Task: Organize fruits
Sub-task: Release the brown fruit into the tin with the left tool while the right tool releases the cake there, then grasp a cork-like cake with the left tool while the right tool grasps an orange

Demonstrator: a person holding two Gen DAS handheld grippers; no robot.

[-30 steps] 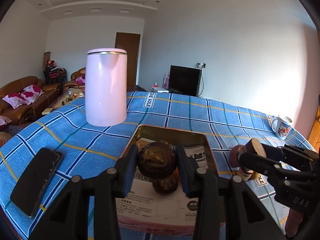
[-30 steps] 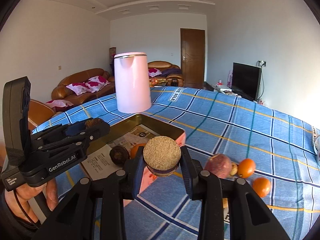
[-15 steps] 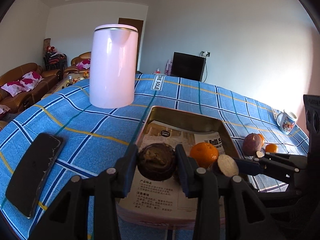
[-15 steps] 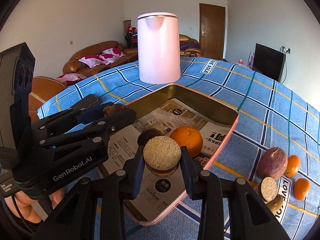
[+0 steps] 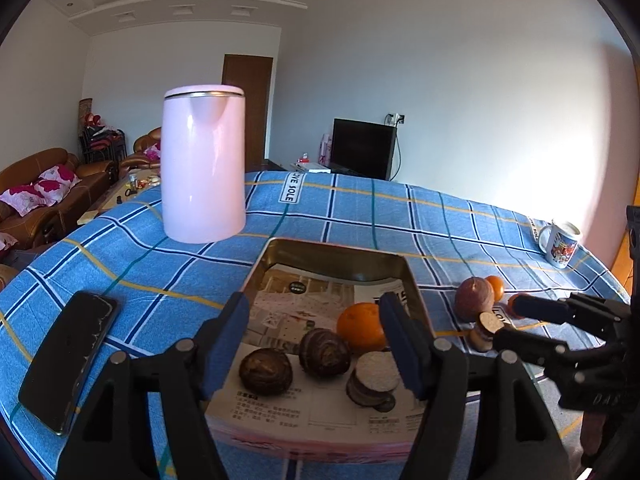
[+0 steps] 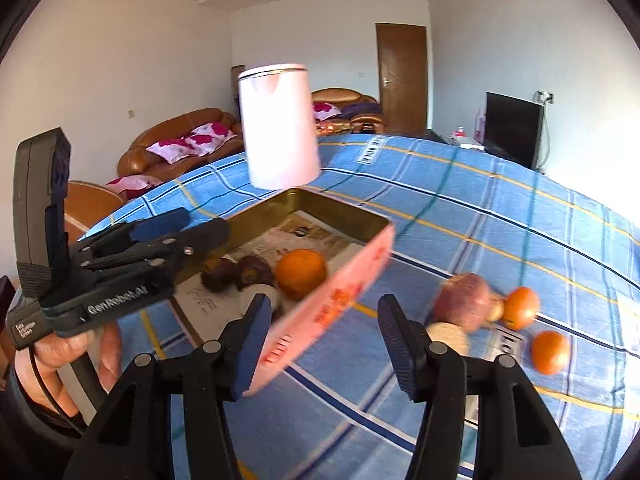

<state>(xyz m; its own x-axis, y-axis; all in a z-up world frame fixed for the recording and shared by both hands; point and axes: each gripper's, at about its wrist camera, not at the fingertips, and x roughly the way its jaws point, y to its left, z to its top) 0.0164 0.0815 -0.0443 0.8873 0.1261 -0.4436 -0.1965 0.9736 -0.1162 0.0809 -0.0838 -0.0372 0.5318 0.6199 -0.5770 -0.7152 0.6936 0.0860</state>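
Both pairs of jaws are opening with nothing pressed between their pads. The left gripper [image 5: 314, 340] hangs over the near end of the tin tray [image 5: 332, 252]; framed between its blue pads lie two dark brown round fruits [image 5: 266, 371] [image 5: 325, 352], side by side on the printed paper lining. At about three o'clock from them sits a cut piece with a pale flat face [image 5: 376, 376], just inside the right pad, and at one o'clock a large orange [image 5: 360, 326] rests against the tray's right side.

The right gripper [image 6: 320, 344] stands over the tray's pink outer corner [image 6: 328, 312] (that view is blurred by motion), released and holding nothing.

Outside the tray, at three o'clock on the blue checked bench [image 5: 360, 208], wait a reddish-purple fruit [image 5: 474, 298], a cut pale-faced piece [image 5: 486, 326] and two small oranges [image 6: 520, 308] [image 6: 550, 352]. Beyond the tray at eleven o'clock stands a pink kettle [image 5: 204, 164]; a black phone [image 5: 68, 358] lies at nine o'clock, and a printed mug [image 5: 560, 242] at the far right edge.
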